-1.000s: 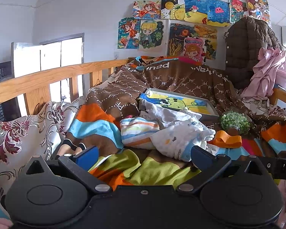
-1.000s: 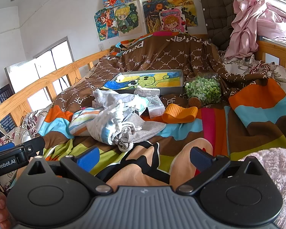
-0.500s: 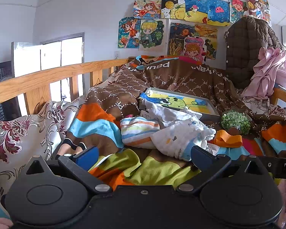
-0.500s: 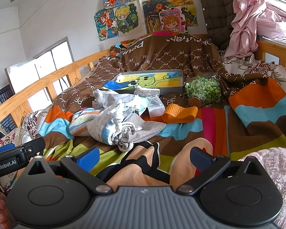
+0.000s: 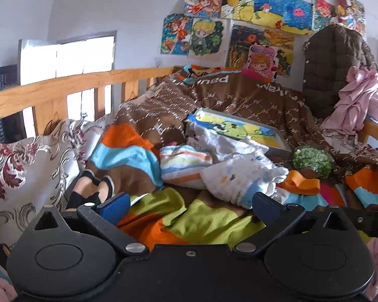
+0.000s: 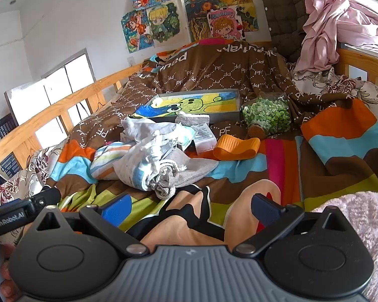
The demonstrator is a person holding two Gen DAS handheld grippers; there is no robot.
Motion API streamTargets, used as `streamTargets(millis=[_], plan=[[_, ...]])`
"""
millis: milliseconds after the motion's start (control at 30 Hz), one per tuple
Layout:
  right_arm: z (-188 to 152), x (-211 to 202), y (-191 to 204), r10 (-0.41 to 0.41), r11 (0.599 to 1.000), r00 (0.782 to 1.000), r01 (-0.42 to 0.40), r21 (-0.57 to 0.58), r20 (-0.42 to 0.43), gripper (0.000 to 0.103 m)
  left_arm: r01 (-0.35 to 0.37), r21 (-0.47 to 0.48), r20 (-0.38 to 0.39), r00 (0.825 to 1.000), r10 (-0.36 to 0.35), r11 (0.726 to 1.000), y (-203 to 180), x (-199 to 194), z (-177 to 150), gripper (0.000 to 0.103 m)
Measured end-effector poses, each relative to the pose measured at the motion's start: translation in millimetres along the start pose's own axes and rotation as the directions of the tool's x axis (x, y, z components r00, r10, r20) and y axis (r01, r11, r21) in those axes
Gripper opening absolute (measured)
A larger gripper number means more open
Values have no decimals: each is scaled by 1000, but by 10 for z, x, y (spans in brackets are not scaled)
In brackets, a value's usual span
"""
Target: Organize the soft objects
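Left hand-held gripper (image 5: pixel 189 205): fingers spread wide apart, nothing between them, hovering low over the bed's near edge; its body also shows at the left edge of the right wrist view.
Right hand-held gripper (image 6: pixel 191 207): fingers spread wide apart, holding nothing, above a peach and black garment (image 6: pixel 189 216) lying on the blanket.
Soft objects: a heap in the middle of the bed, ahead of both grippers.
White cloth bundle (image 6: pixel 148 166): crumpled, blue edge showing, partly resting on a grey cloth (image 6: pixel 194 168).
Striped cloth (image 5: pixel 186 163): folded, touching the bundle's left side.
Orange band (image 6: pixel 237 147): flat on the blanket, just right of the heap.
Bag of green pieces (image 6: pixel 267 117): behind the orange band, beside the picture tray.
Picture tray (image 6: pixel 196 105): shallow, cartoon print inside, behind the heap.
Blanket (image 6: pixel 340 136): brown with bright stripes, covering the bed.
Bed rail (image 5: pixel 63 88): wooden, along the left.
Pink fuzzy sleeve (image 6: pixel 360 216): at the right wrist view's lower right.
Pink garment (image 6: pixel 340 22): draped at the far right corner.
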State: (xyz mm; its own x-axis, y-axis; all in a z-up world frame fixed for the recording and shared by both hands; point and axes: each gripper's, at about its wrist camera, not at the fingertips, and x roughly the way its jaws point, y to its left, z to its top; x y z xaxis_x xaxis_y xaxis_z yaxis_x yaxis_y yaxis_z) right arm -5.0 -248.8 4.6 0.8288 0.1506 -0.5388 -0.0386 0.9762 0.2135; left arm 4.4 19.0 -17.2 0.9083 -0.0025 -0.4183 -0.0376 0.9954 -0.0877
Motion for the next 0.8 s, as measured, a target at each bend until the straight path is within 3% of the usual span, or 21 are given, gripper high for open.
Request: streamTargets(millis=[167,433,567,700,800], plan=[[169,129,33,39,999,997,-40,-7,-70,103,-8,-15,-32,999,8,1000,39,88,14,102],[511,430,0,117,993,988,-119,-18,-105,103,36,70,-48,998,-33,997,-54,497,147,102],[673,497,31,109,990,993,-113,-81,-45,103,101,103,-41,994,-97,990,-76,661,232,102],[831,582,50,116,978,993,-108,-179,36,103,161,56,-61,986,-158,985,3,851,311,102],[936,740,11,145,958,988,-128,-257,47,103,199,21,-77,977,-197,980,26,1011,375,102]])
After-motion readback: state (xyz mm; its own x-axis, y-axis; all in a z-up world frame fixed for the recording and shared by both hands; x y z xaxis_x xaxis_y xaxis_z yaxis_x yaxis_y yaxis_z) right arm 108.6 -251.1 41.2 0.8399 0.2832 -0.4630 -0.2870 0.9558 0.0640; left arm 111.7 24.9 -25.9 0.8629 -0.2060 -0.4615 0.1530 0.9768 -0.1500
